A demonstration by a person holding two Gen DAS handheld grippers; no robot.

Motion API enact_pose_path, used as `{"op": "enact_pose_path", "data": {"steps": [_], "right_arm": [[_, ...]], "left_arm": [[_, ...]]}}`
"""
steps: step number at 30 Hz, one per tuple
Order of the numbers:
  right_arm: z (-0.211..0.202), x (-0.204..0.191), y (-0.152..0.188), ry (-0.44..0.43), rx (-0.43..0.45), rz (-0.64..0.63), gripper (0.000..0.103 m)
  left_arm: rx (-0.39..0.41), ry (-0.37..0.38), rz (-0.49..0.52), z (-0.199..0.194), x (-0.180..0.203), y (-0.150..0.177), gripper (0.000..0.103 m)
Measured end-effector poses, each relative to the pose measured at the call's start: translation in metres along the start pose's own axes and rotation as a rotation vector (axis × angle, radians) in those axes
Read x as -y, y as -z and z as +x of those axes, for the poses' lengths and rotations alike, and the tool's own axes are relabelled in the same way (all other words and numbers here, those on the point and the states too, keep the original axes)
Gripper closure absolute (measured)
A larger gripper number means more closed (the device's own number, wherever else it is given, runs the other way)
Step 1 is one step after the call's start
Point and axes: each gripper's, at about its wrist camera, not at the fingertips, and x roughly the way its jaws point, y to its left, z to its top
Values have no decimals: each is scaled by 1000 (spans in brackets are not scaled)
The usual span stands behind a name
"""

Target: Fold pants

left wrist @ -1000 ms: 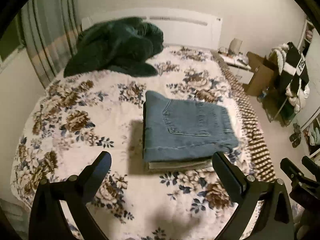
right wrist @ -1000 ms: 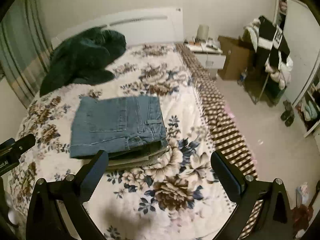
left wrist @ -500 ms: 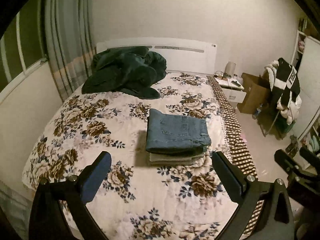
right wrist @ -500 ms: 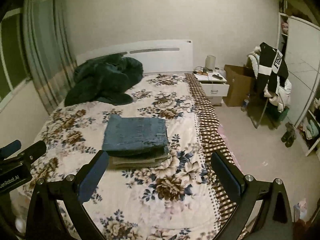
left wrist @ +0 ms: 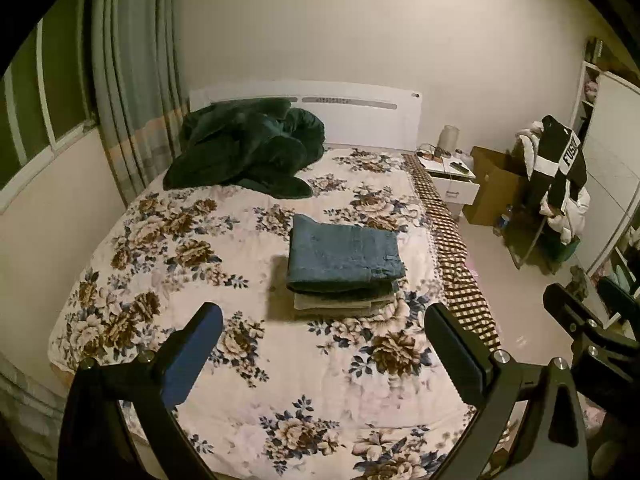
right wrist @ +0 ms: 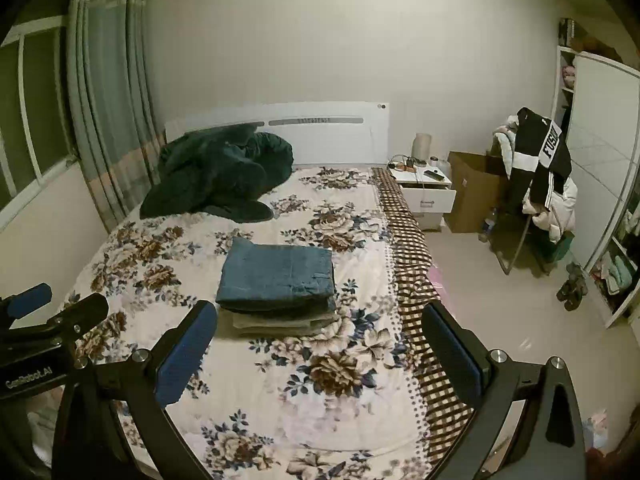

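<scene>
Folded blue jeans [left wrist: 344, 258] lie on top of a folded pale garment [left wrist: 340, 305] in the middle of the floral bed [left wrist: 168, 248]. The same stack shows in the right wrist view [right wrist: 278, 276]. My left gripper [left wrist: 322, 340] is open and empty, held well back from the stack above the foot of the bed. My right gripper [right wrist: 318, 338] is open and empty, also well back. The right gripper shows at the right edge of the left wrist view [left wrist: 580, 320]. The left gripper shows at the left edge of the right wrist view [right wrist: 52, 312].
A dark green blanket [left wrist: 248, 148] is heaped at the head of the bed by the white headboard [left wrist: 360, 116]. A curtain [left wrist: 132, 80] and window are on the left. A nightstand [right wrist: 426, 190], a cardboard box [right wrist: 474, 190] and a clothes-covered chair [right wrist: 536, 184] stand to the right.
Both grippers have pulled back and up from the bed, so the jeans stack looks smaller and farther. The stack has not moved. Both grippers stay open.
</scene>
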Motion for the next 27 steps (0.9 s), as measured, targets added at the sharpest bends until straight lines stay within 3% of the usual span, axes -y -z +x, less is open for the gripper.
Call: {"op": "enact_pose_path", "data": {"steps": [27], "right_arm": [[2,2,-1,-39,-27,4,0]], "left_arm": [[31,-61,14,-24,1,9,0]]}}
